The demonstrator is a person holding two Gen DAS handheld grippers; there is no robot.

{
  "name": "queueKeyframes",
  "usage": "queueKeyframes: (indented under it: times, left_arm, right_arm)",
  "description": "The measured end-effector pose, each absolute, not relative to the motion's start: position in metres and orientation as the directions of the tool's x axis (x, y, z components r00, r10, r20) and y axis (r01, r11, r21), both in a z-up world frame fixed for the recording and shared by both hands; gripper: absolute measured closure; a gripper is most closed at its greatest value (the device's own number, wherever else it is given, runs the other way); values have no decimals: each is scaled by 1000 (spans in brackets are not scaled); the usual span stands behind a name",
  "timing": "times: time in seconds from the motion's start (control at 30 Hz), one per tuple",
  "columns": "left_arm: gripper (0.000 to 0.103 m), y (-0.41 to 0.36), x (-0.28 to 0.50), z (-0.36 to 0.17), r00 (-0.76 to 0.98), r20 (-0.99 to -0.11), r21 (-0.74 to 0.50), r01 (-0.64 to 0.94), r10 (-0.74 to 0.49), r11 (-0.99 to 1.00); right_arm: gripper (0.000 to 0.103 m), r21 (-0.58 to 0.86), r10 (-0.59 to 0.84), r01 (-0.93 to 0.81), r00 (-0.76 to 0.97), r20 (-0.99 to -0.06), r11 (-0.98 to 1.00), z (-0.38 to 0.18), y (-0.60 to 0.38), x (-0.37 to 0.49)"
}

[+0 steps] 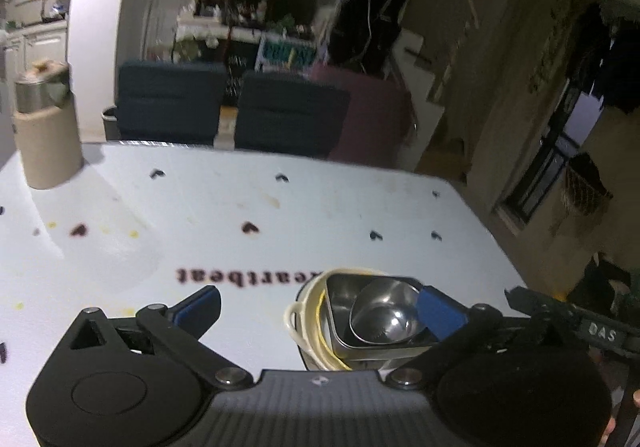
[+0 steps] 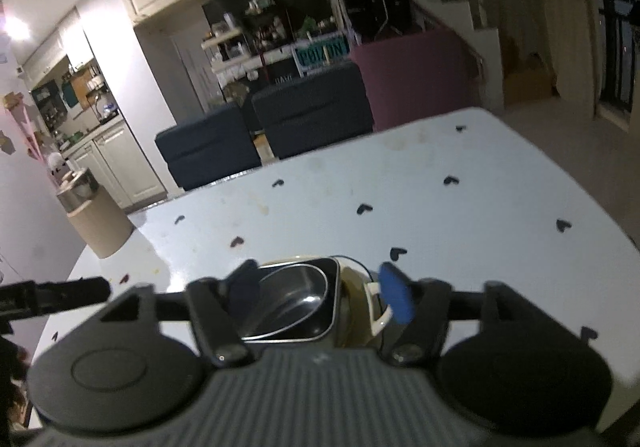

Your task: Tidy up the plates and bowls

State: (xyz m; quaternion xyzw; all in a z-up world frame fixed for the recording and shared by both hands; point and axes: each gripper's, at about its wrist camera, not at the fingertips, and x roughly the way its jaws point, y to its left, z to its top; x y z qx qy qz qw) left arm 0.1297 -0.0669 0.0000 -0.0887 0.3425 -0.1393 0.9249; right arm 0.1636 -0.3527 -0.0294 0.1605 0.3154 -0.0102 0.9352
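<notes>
On the white table (image 1: 280,215) stands a nested stack: a cream dish (image 1: 308,311) with small handles, a square steel container (image 1: 340,287) in it, and a round steel bowl (image 1: 384,315) inside that. My left gripper (image 1: 320,311) hangs open above the stack's left side, its blue right pad (image 1: 440,311) over the steel rim. In the right wrist view the round steel bowl (image 2: 296,299), square container (image 2: 334,287) and cream handle (image 2: 378,321) show between the fingers of my right gripper (image 2: 320,295), which is open. Neither gripper holds anything.
A beige canister with a steel lid (image 1: 48,139) stands at the table's far left corner, also the canister (image 2: 100,223) in the right wrist view. Two dark blue chairs (image 1: 172,103) sit behind the far edge. The table's right edge (image 1: 500,247) drops to the floor.
</notes>
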Motion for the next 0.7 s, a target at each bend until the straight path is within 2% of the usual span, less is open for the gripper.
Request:
queueKeyframes:
  times: [0.07, 0.17, 0.37, 0.7]
  left_arm:
    - [0, -61, 117, 5, 745, -589, -266, 189, -315, 945]
    - [0, -54, 95, 10, 780, -552, -251, 180, -293, 951]
    - [0, -54, 54, 11, 842, -502, -148, 142, -198, 979]
    - [0, -63, 7, -13, 845, -492, -126, 166, -207, 978]
  right_arm:
    - [9, 281, 78, 106, 817, -571, 954, -26, -351, 154]
    - [0, 242, 52, 91, 849, -525, 966, -21, -345, 138]
    - [0, 170, 19, 69, 882, -471, 983, -18, -335, 109]
    - [0, 124, 10, 51, 892, -452, 991, -21, -326, 76]
